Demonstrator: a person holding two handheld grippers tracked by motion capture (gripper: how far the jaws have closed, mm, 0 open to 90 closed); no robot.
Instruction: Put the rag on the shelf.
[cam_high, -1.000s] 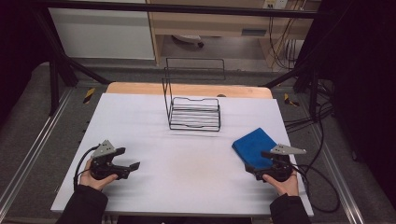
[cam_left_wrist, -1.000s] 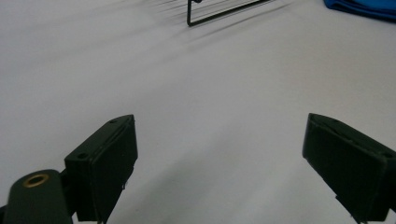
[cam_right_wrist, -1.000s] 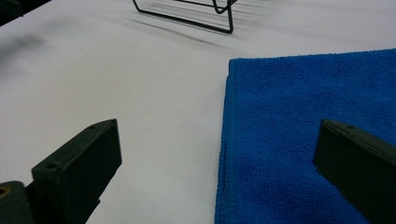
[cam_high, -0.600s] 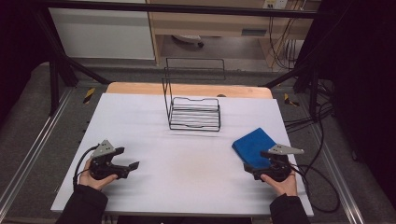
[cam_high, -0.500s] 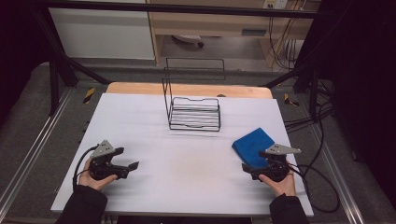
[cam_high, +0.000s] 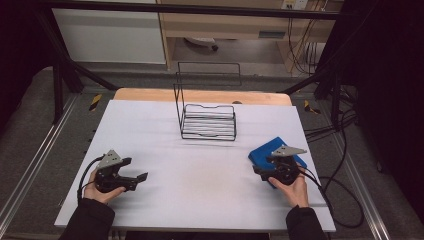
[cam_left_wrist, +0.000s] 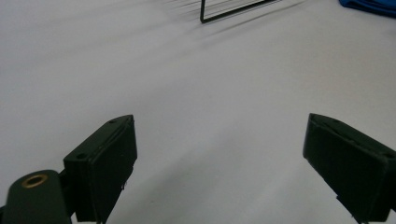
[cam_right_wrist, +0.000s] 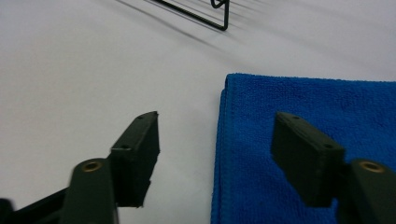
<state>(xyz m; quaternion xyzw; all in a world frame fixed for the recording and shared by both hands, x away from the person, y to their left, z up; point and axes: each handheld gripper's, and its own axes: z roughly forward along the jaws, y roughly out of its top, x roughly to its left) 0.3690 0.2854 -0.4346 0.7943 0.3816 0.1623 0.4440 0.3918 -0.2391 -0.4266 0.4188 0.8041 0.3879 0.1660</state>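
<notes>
Table (cam_high: 165, 125): a white surface is seen across the whole work area, bare apart from two things and the two tools.

Wire rack (cam_high: 207, 122): a black wire rack stands at the middle of the far half, well apart from both hands; a tall wire frame rises at its left end.

Blue cloth (cam_high: 260, 156): a folded blue towel lies flat at the right near side, partly hidden under the right tool in the high view. In the right gripper view its folded left edge (cam_right_wrist: 222, 140) runs up between the two jaws.

Right tool (cam_right_wrist: 215, 154): its jaws have just been closing and are now about half open. One jaw is over bare table, the other over the cloth, so the cloth's edge is straddled, but no pressing on the fabric can be seen; nothing is gripped yet.

Left tool (cam_left_wrist: 219, 163): it is held wide open and empty, low over bare table at the left near side.

Step in hand: judged to be a pinch on the cloth's folded edge.

How it is done well: the jaws should be lowered until the table is nearly brushed, so that all layers of the fold are caught, not only the top one. Whether the tips already touch the table cannot be told for certain from this angle.
</notes>
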